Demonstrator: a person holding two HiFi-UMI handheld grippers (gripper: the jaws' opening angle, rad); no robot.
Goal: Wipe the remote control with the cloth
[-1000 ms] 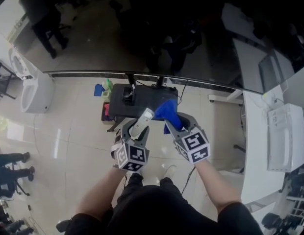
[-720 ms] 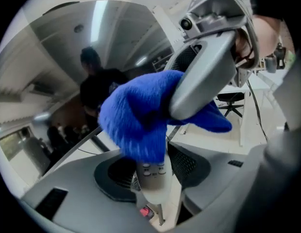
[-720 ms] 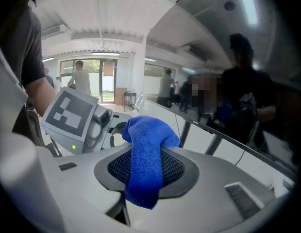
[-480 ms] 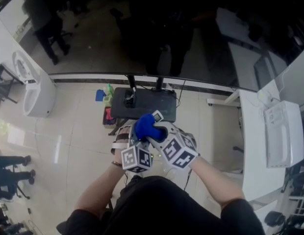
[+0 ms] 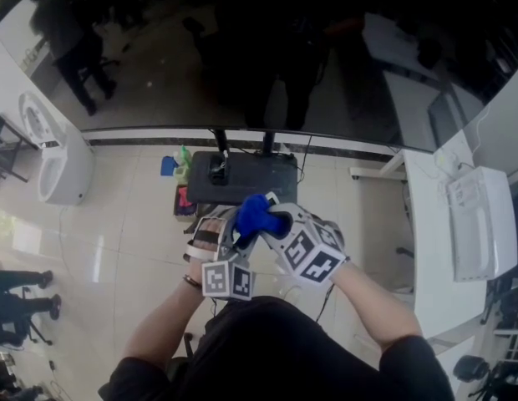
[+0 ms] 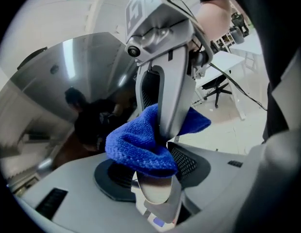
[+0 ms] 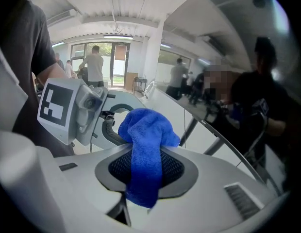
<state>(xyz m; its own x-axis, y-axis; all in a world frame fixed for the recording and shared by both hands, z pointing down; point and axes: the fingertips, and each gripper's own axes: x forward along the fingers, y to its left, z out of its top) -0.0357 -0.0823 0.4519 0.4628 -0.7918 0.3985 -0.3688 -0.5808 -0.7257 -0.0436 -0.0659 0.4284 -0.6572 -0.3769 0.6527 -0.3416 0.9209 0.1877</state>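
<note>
Two claws, hand-held, meet in mid-air above a tiled floor point(image 5: 117, 241); nothing carries the task's things.

1. The left claw point(image 6: 155, 176) is pinching one remote control point(image 6: 154, 192). The remote's pale rounded end shows between the pads, just beneath the cloth. In the head view this claw's marker cube faces up.

2. The right claw point(image 7: 145, 171) is pinching one blue cloth point(image 7: 143, 144). Its jaws have just been closing, with the cloth between them. The cloth bunches into a knob beyond the pads, and a tail hangs down across the dark mesh pad.

3. The cloth lies on the remote control, touching it, and covers the part that sticks out past the left claw's pads. In the left gripper view the right claw comes in from above, and its finger presses into the blue bundle.

4. Surroundings, head view:
- one large dark screen point(image 5: 284, 57) across the top, on two legs
- one black stand base point(image 5: 242, 174) on the floor below the screen, just beyond the claws
- one white appliance point(image 5: 58, 161) on the floor at far left
- one white bench point(image 5: 430, 249) along the right edge, with one white box point(image 5: 476, 224) on it

5. Several people point(image 7: 94, 64) stand far back in the right gripper view.
</note>
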